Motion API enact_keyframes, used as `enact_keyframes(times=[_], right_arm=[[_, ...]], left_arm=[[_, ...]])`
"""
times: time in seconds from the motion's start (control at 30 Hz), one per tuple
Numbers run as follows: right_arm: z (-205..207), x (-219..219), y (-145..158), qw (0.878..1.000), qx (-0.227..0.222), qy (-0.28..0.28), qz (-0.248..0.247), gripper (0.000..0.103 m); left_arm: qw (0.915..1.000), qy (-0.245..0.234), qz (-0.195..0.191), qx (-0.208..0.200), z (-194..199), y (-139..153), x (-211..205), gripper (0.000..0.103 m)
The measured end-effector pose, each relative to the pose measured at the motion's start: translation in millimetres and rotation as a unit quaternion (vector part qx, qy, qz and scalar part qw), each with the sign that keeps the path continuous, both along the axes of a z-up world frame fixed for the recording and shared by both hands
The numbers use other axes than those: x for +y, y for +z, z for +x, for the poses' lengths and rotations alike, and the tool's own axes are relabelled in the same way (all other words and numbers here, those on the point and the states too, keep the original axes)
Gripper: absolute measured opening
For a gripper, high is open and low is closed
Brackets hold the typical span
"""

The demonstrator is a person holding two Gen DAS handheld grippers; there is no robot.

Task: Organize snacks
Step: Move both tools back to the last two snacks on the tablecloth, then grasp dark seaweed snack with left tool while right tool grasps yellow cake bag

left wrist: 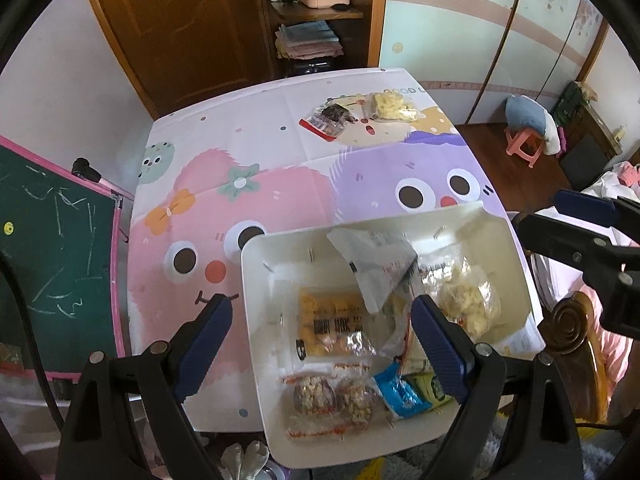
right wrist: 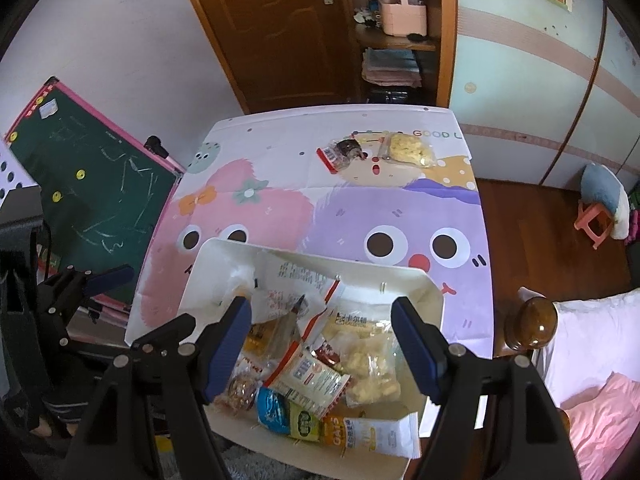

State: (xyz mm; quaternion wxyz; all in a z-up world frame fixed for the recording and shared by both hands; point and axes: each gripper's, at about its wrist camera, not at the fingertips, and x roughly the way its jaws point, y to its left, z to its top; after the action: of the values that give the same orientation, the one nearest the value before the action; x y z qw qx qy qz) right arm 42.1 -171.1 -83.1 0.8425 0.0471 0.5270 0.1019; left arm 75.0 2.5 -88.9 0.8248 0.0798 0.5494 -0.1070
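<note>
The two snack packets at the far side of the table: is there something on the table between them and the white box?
Nothing visible does. The dark packet and the yellow packet lie at the far edge, and only the bare cartoon tablecloth stretches between them and the white box. Both grippers hover open over the box.

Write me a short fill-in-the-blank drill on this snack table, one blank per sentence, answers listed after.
1. Most snacks lie inside a white ___ at the table's near edge.
2. ___ snack bags remain on the table's far side.
3. The jaws of the left gripper and the right gripper both stand ___, holding nothing.
4. A green ___ leans beside the table.

Answers: box; two; open; chalkboard
</note>
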Motion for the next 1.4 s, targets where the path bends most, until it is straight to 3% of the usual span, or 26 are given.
enact_keyframes(times=[0.23, 0.6, 0.77, 0.9, 1.0, 1.2, 1.4], right_arm=[[38, -9, 6, 1.0, 0.0, -0.019, -0.015, 0.073], [137, -48, 52, 0.994, -0.062, -0.063, -0.066, 0.073], [192, -66, 54, 0.99, -0.073, -0.094, -0.07, 0.074], [236, -76, 31, 0.988, -0.07, -0.112, -0.074, 0.079], [261, -81, 5, 0.989, -0.06, -0.119, -0.067, 0.08], [316, -87, -78, 0.991, -0.002, -0.124, -0.046, 0.081], [340, -92, -162, 0.987, 0.077, -0.137, -0.02, 0.083]], left_arm=[[0.9998, -0.016, 0.009, -0.007, 53, 11, -5, 0.09], [0.9931, -0.061, 0.021, -0.098, 174, 65, -38, 0.091], [0.9916, -0.065, 0.02, -0.111, 228, 63, -52, 0.092], [0.992, -0.076, 0.017, -0.1, 272, 35, -65, 0.092], [0.9935, -0.085, 0.019, -0.074, 305, -6, -77, 0.092], [0.9943, -0.105, 0.013, -0.015, 336, -89, -93, 0.092], [0.9935, -0.112, 0.017, 0.016, 350, -146, -98, 0.092]])
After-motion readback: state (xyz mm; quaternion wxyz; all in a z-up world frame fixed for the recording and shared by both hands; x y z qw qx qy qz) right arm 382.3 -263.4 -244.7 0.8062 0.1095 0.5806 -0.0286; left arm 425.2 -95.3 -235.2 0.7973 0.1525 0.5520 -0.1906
